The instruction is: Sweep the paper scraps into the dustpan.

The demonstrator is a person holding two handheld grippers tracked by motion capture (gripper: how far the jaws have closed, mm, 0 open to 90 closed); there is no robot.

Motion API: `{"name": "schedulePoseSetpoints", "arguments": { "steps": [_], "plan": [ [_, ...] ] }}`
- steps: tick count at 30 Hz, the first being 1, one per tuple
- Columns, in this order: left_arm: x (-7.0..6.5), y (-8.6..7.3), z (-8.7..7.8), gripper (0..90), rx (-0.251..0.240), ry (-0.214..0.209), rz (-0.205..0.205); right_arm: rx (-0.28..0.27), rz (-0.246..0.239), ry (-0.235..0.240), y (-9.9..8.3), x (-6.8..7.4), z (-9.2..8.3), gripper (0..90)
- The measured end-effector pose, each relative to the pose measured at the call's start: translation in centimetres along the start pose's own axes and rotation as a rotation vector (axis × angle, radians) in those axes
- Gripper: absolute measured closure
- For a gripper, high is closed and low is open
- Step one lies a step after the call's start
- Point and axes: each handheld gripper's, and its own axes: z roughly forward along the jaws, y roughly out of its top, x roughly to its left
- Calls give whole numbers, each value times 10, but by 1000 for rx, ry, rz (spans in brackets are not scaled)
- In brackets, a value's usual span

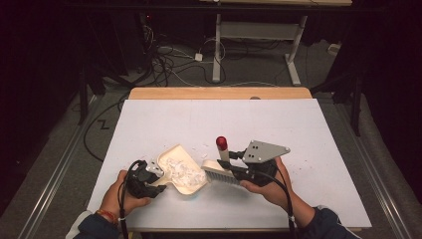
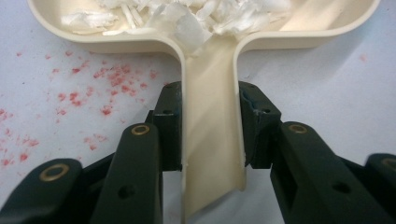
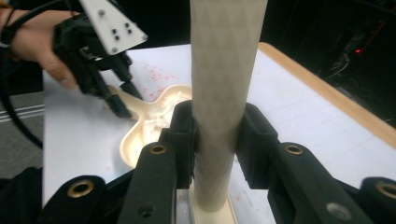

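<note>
Hiding bristles behind dustpan (image 1: 181, 172): left tool (image 2: 210, 126) clamping its handle, right tool (image 3: 217, 140) clamping brush (image 1: 222, 162).

A white table (image 1: 164, 119) with a bare wooden strip along its far edge carries a cream dustpan (image 1: 191, 183) near its front, left of centre. White scraps (image 1: 205, 148) lie scattered just beyond the pan, and faint red specks (image 2: 88, 88) dot the surface by its handle.
</note>
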Motion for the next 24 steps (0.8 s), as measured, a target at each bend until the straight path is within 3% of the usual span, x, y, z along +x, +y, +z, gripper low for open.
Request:
{"name": "schedulePoseSetpoints", "arguments": {
  "steps": [2, 6, 9, 14, 19, 24],
  "plan": [
    [0, 1, 0, 631, -1, 2, 2, -5, 11, -7, 0, -2, 4, 709],
    [0, 0, -2, 631, -7, 2, 2, -11, 5, -69, 0, -7, 13, 709],
    [1, -1, -4, 631, -22, 9, -3, -34, 35, -44, 0, -11, 13, 709],
    [3, -3, -6, 631, -26, 8, -11, -47, 33, -23, 3, -9, 0, 708],
    [5, -5, -7, 631, -29, 8, -19, -59, 41, 53, 8, -3, -18, 709],
    [7, -7, -10, 632, -39, 7, -28, -4, 17, 114, 3, 11, -12, 708]
  ]
}}
